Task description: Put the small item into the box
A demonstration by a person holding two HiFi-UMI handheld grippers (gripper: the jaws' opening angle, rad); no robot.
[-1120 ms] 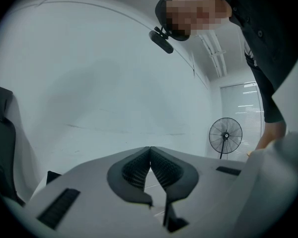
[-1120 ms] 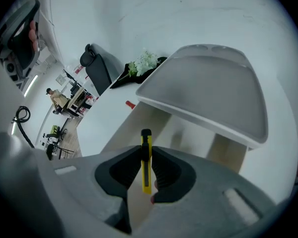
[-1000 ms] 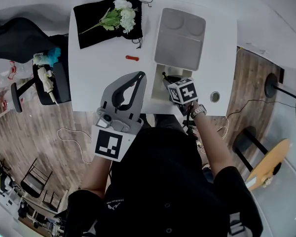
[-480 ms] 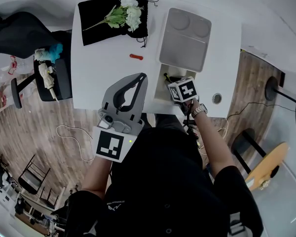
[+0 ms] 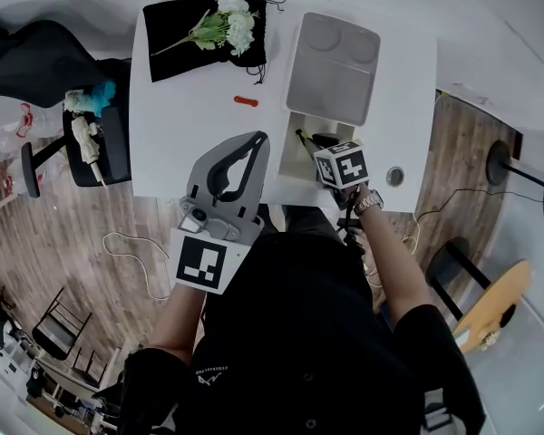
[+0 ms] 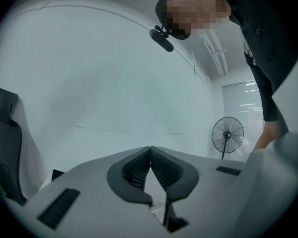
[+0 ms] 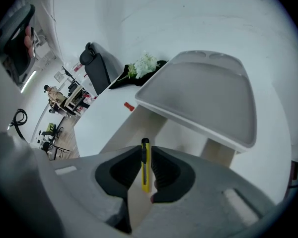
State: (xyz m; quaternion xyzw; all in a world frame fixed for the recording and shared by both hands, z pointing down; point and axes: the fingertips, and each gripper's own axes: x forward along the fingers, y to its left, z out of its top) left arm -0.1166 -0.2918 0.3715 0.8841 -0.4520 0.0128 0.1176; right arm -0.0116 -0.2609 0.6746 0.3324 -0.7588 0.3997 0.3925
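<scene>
The right gripper [image 7: 145, 157] grasps a thin yellow cutter [image 7: 145, 173] close to the open box [image 7: 136, 125]. The left gripper [image 6: 150, 152] is clenched, holding nothing.

No legible text or numbers
</scene>
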